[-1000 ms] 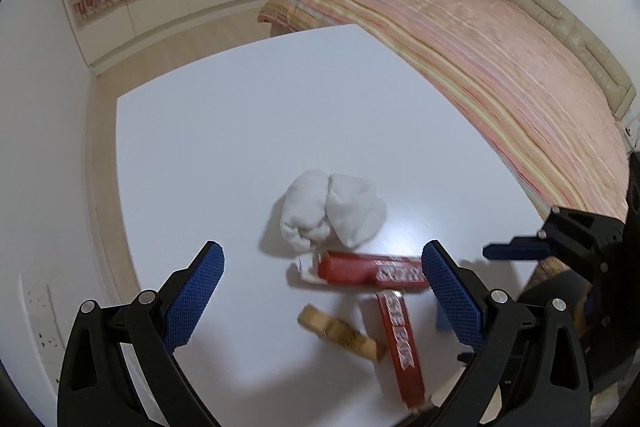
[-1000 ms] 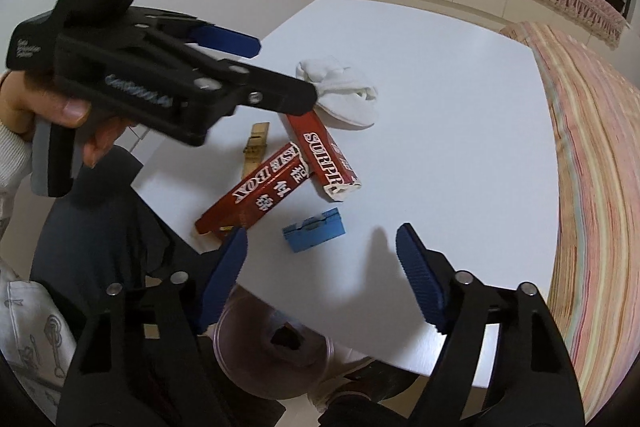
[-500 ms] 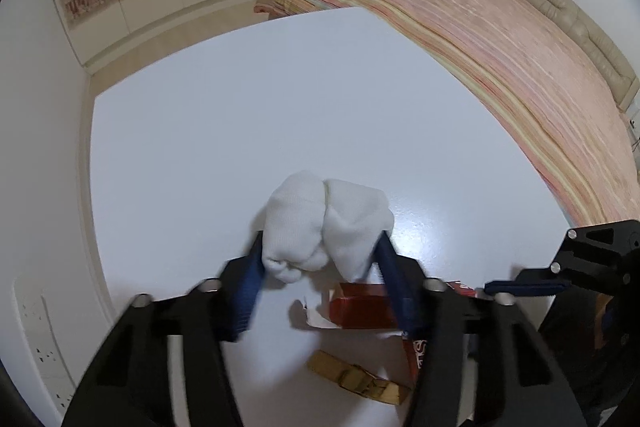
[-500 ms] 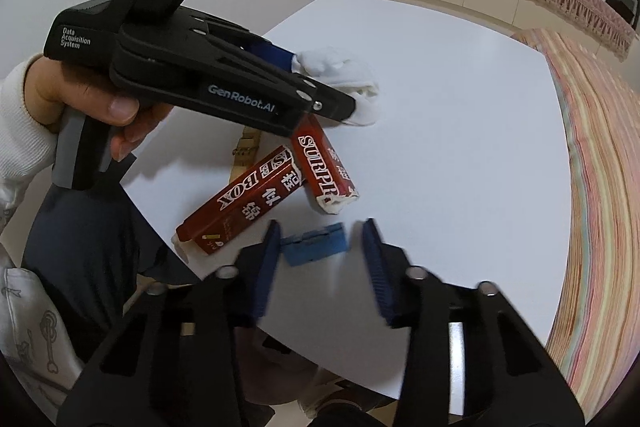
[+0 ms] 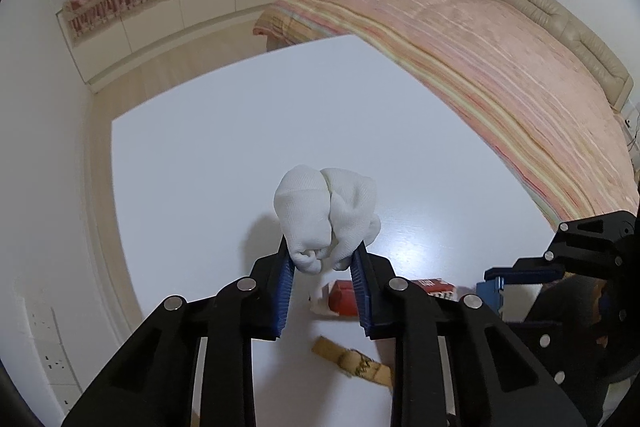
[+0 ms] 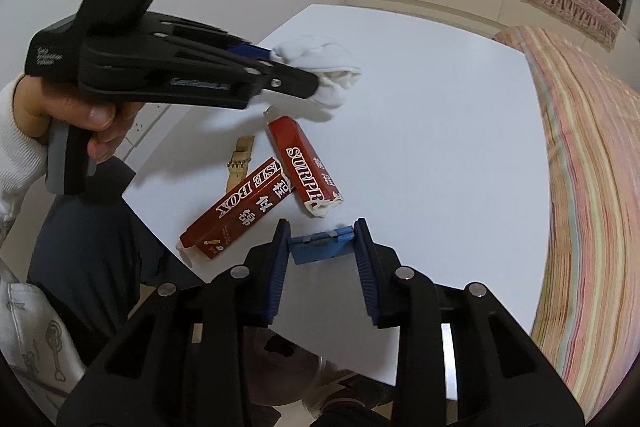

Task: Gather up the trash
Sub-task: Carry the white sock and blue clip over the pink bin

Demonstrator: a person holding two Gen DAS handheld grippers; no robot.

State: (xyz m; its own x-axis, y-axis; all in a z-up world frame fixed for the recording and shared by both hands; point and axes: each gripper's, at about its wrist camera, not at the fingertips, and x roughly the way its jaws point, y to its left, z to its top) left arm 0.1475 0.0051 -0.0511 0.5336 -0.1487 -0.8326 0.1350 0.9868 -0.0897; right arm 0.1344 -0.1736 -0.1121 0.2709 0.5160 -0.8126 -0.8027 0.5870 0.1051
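The left gripper reaches forward over the table, its blue pads pressed against a white cloth bundle pinched between them. A bare hand in a white sleeve grips its handle. The right gripper points down and forward, its pads touching both ends of a small blue piece.

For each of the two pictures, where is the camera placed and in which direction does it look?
Left wrist: sits on the left gripper, looks along its fingers across the white table toward the bed; its jaws pinch a white cloth.
Right wrist: sits on the right gripper, looks down over the table edge at a blue piece held between its jaws and two red boxes; the person's left hand shows.
Shared: cloth, table, boxes, bed.
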